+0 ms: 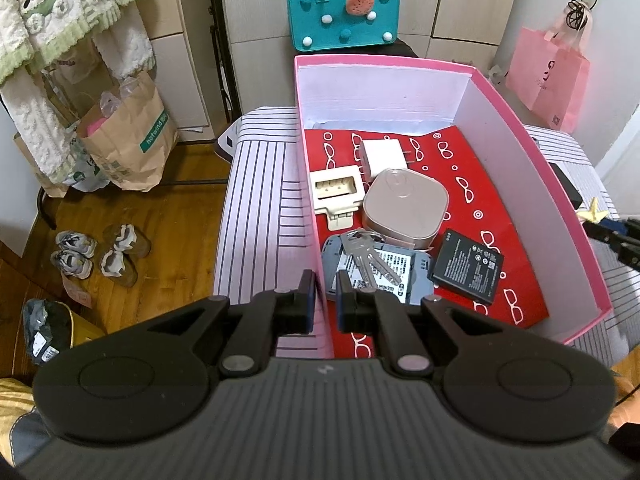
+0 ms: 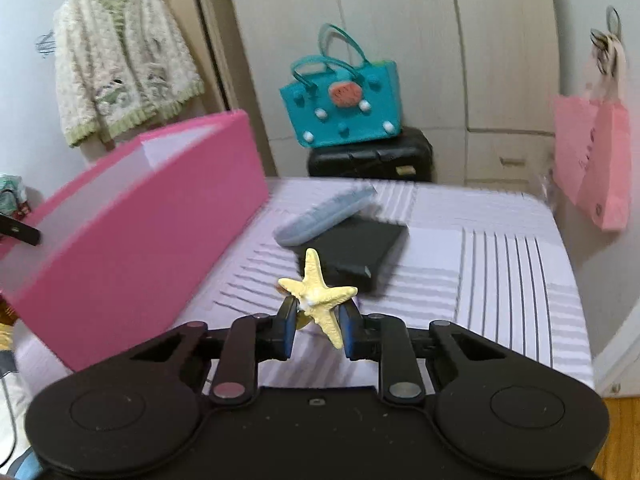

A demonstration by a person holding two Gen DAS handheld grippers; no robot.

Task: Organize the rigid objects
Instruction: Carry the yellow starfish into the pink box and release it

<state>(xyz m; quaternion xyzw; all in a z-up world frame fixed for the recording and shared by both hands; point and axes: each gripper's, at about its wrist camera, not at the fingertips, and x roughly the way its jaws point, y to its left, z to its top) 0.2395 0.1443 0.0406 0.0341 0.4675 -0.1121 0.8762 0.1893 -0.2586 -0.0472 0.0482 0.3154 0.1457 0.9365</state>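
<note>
The starfish (image 2: 318,298) sat clamped between the pads of the right gripper (image 2: 319,320), lifted clear of the striped bedcover (image 2: 500,264). Just beyond it lay one black box (image 2: 356,252) with one pale blue case (image 2: 324,214) propped on its far edge. To the left the tall pink wall of the box (image 2: 140,240) stood between the starfish and the inside of that box. The left gripper (image 1: 325,300) had its jaws drawn together on the near left wall of the box (image 1: 308,168), one finger on each side. On the red liner (image 1: 460,168) inside lay one white charger (image 1: 382,156), one cream clip (image 1: 336,194), one rounded beige case (image 1: 404,206), one black battery (image 1: 466,266), one grey device (image 1: 384,276) and a bunch of keys (image 1: 370,256) on top of it.
</note>
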